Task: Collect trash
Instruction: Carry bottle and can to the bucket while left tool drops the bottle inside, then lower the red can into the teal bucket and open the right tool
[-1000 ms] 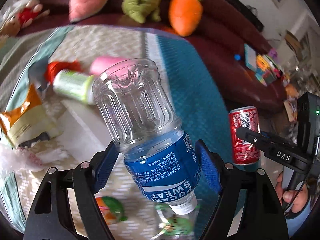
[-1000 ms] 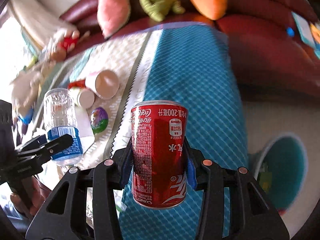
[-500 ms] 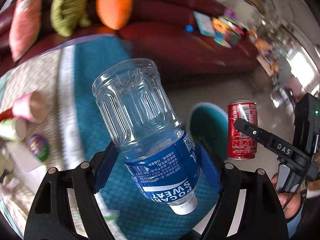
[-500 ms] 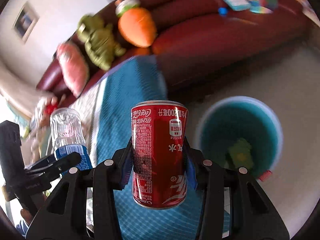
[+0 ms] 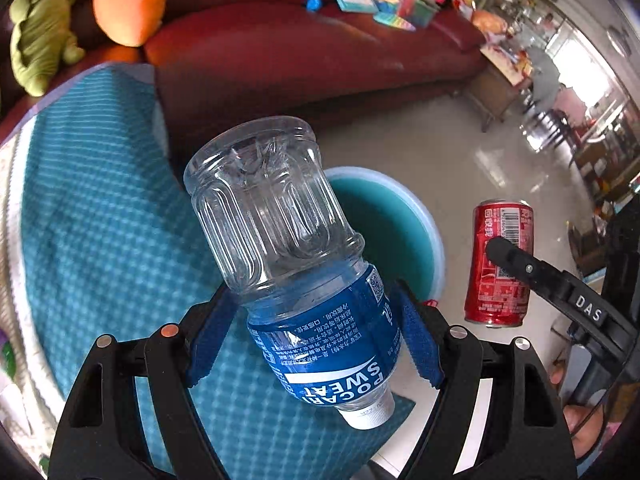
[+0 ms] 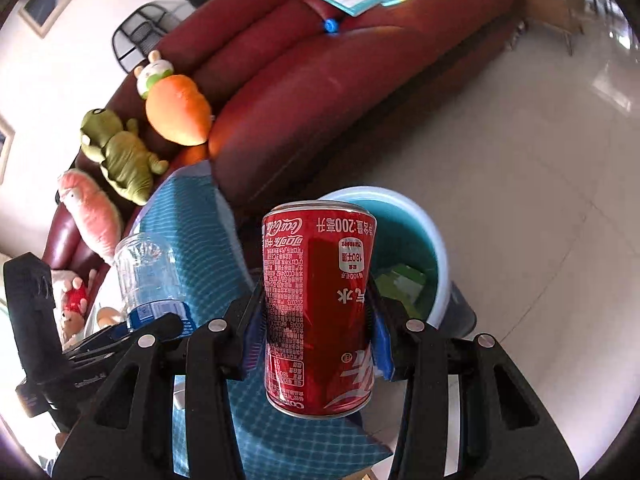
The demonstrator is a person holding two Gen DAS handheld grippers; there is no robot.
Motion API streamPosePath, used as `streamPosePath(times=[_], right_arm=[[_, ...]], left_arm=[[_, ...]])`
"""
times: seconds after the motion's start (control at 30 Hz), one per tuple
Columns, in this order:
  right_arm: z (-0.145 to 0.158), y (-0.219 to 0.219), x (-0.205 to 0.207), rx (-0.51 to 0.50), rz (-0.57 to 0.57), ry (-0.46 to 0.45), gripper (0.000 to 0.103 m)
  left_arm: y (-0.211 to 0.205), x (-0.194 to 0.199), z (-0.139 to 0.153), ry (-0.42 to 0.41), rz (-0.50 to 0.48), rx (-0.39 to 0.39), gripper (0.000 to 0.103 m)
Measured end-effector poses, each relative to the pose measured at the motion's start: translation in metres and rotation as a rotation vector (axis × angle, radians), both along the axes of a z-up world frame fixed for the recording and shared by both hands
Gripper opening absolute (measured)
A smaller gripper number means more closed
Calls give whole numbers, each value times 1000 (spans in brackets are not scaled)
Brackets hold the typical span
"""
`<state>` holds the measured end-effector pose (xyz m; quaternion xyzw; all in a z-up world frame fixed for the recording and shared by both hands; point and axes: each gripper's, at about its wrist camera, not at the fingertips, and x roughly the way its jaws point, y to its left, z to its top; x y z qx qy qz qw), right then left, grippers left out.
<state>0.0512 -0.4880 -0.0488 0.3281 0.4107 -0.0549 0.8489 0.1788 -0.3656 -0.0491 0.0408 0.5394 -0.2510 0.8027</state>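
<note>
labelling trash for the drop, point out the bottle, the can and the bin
bottle (image 5: 320, 332), left wrist view, blue label
can (image 6: 320, 300), right wrist view, red side
bin (image 6: 436, 236), right wrist view, pale rim

The plastic bottle (image 5: 304, 276) carries a blue label reading "POCARI SWEAT" in white, upside down, with small Chinese print and a QR code. The red can (image 6: 318, 308) bears the Coca-Cola script, also inverted, with "200" beside Chinese characters and "180" in a white oval. The right gripper (image 5: 516, 264) has a tag reading "DAS".
</note>
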Motion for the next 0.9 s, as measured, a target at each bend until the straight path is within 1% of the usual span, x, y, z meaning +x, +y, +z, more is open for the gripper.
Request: streamPosePath(times=[0.23, 0.33, 0.4, 0.57, 0.8, 0.9], right_arm=[[-10, -11, 10, 7, -16, 25, 42], [-13, -10, 16, 3, -14, 41, 43], [-16, -11, 17, 2, -10, 51, 43], [-20, -5, 26, 2, -2, 70, 43], [-21, 1, 31, -7, 16, 78, 43], [-21, 3, 33, -9, 27, 84, 43]], left_arm=[[-34, 23, -25, 37, -23, 5, 79], [-46, 29, -39, 53, -28, 27, 79], [-48, 32, -49, 81, -30, 38, 79], [-37, 34, -59, 98, -19, 46, 79], [-19, 31, -58, 101, 7, 38, 80], [-11, 27, -57, 100, 19, 33, 83]])
